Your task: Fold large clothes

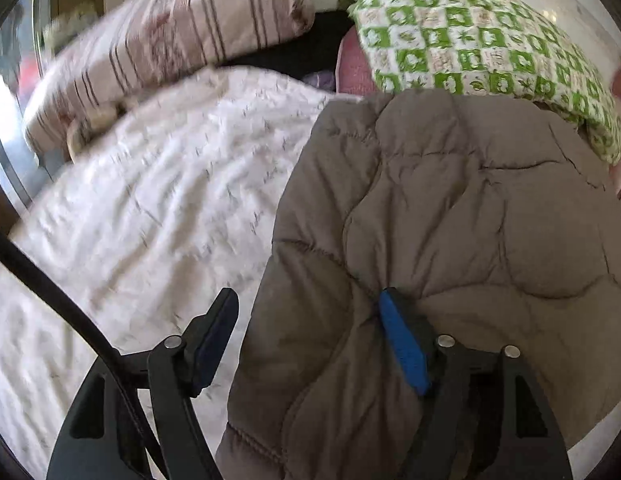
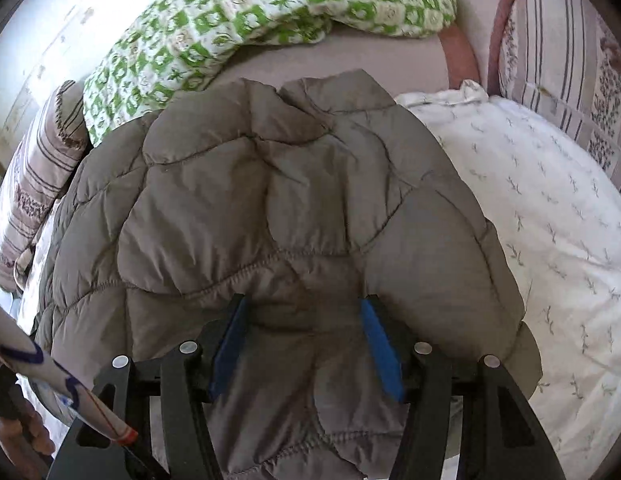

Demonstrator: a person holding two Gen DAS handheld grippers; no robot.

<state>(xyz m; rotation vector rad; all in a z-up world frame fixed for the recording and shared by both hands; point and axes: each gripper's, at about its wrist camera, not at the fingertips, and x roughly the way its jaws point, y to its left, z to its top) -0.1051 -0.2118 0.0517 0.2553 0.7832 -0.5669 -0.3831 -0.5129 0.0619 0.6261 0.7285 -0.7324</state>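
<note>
bedding first: white sheet point(image 1: 142, 208) with a small sprig print covers the bed, spreading out ahead and to the left of the left jaws, and off to the right of the right jaws point(image 2: 550, 220). quilted grey-brown puffer jacket point(image 2: 278, 200) lies on top of it, bulky, stitched in large wavy panels. in the right wrist view it fills the space ahead of the jaws and runs down between them. in the left wrist view the jacket point(image 1: 450, 220) sits ahead and right of the jaws, its left edge passing between the two fingers.

green-and-white checked quilt point(image 1: 470, 40) is bunched beyond the jacket, far side from both grippers. striped pinkish pillow point(image 1: 170, 40) lies past the sheet, ahead-left of the left jaws; blurred there.

right gripper point(image 2: 306, 344): jaws partly apart, jacket fabric bunched between the blue pads and touching both, so it looks like a grip on the jacket. left gripper point(image 1: 310, 340): jaws also partly apart, right blue pad pressed into the jacket edge, left pad over bare sheet with a gap to the fabric. cannot tell if that one is really gripping.

bottom-left of the right jaws: a pale rod point(image 2: 50, 384) with blue marks, blurred.
</note>
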